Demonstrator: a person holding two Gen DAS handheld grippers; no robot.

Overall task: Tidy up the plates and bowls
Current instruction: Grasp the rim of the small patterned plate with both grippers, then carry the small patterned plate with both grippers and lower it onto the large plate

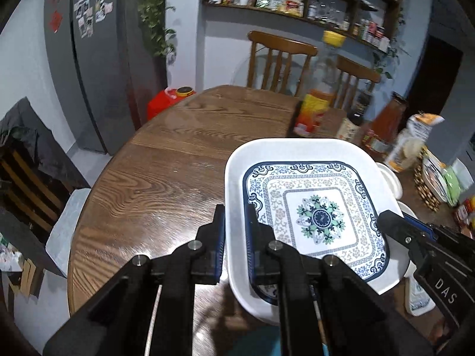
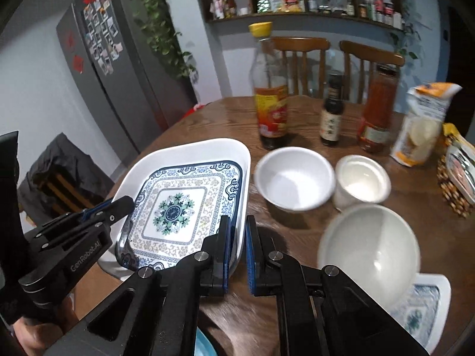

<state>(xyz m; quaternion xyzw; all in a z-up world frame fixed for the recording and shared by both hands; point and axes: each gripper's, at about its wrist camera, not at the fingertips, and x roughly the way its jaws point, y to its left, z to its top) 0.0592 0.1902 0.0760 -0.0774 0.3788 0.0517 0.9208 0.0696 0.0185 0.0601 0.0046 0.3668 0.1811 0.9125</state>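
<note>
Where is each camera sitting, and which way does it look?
Left wrist view: rides on the left gripper, looking forward and down over the wooden table; its jaws pinch the square plate's left rim.
Right wrist view: rides on the right gripper, facing the bottles and three white bowls; its jaws pinch the plate's right rim.
Shared: the plate, the table, the yellow-capped bottle, each other's gripper.

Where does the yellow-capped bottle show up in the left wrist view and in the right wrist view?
Left wrist view: yellow-capped bottle upper right of centre, blurred, behind the square patterned plate.
Right wrist view: yellow-capped bottle upper centre, upright on the table, behind the white bowls.
Shared landmark: the square patterned plate, gripped at opposite rims by both grippers.
</note>
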